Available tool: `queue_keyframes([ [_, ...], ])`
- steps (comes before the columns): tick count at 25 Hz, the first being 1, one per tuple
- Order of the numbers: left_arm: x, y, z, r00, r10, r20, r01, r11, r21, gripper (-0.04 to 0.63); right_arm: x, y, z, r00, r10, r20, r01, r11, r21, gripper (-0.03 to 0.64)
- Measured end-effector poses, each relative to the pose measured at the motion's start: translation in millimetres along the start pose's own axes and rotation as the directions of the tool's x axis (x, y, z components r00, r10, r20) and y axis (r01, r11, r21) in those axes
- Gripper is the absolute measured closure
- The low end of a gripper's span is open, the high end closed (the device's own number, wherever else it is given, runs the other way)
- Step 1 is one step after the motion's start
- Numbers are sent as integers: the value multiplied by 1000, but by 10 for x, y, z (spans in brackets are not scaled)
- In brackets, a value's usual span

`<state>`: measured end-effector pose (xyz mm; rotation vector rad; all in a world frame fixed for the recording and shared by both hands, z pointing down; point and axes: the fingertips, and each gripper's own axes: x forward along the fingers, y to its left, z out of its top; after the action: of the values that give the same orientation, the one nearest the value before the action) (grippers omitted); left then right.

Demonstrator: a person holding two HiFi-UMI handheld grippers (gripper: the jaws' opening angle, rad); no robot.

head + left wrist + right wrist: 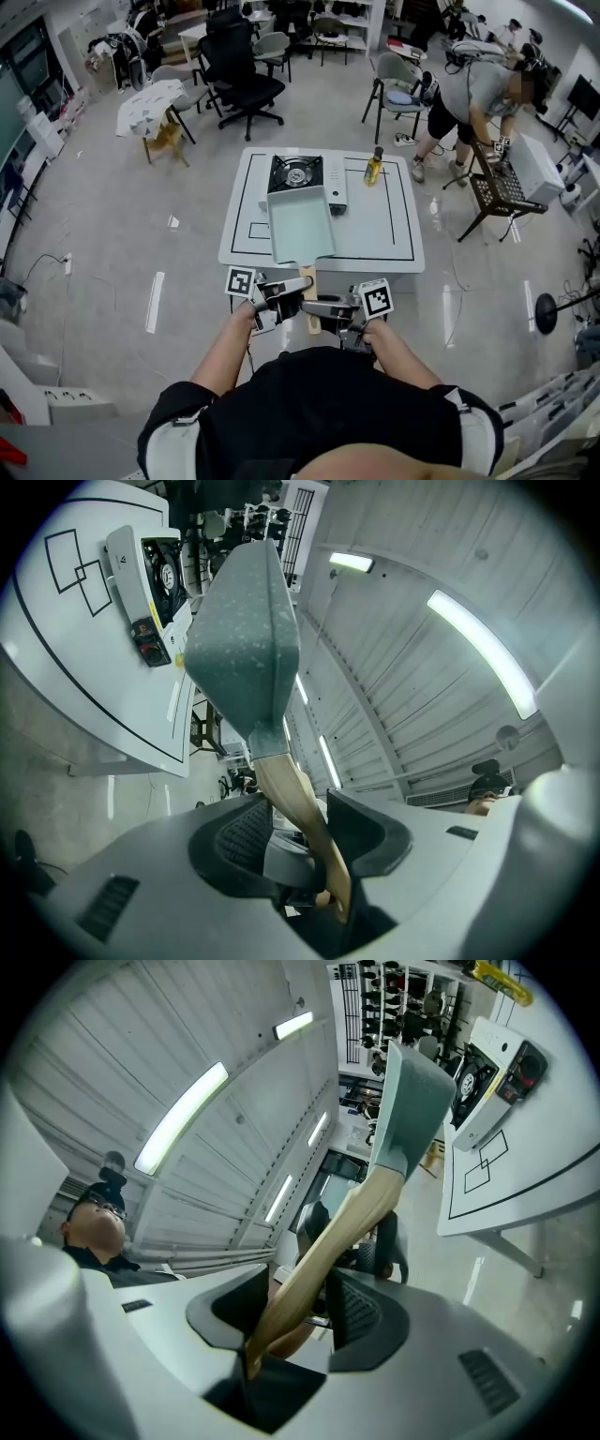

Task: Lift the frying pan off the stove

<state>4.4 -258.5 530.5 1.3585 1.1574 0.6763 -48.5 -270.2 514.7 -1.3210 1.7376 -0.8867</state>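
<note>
Item: frying pan (300,223), pale green, rectangular. The head view alone places it over the white table (386,234), its far edge at the stove (298,174).
Wooden handle (292,794): clamped by my left gripper (300,836) and my right gripper (298,1309), jaws part-way apart.
My gripper views alone show the speckled underside against the ceiling.

The frying pan (242,639) is seen from underneath, grey-green and speckled. Its wooden handle (279,778) is clasped between the jaws of the left tool (292,810). At the far left, a white table (56,677) marked with black lines is shown, with a stove (155,578) carried on it.
</note>
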Motion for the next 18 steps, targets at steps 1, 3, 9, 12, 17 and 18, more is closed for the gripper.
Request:
queue_keyframes([
  [1, -11, -10, -5, 1000, -4, -1, 4, 1000, 2, 411, 10, 4, -8, 1000, -6, 0, 6, 1000, -1, 416],
  [3, -31, -33, -21, 1000, -13, -4, 13, 1000, 1, 411, 38, 19, -26, 1000, -12, 3, 12, 1000, -4, 415],
  [9, -104, -99, -73, 1000, -13, -21, 13, 1000, 0, 411, 132, 86, -80, 1000, -11, 28, 11, 1000, 8, 416],
  [12, -146, -130, -97, 1000, -12, -21, 12, 1000, -7, 411, 178, 109, -108, 999, -7, 31, 7, 1000, 12, 414],
  [17, -148, -125, -123, 1000, -6, -30, 5, 1000, -10, 411, 179, 127, -122, 999, -4, 34, 4, 1000, -3, 414],
  [18, -142, -114, -120, 999, -7, -31, 6, 1000, -11, 411, 171, 115, -120, 999, -5, 32, 5, 1000, -8, 414],
])
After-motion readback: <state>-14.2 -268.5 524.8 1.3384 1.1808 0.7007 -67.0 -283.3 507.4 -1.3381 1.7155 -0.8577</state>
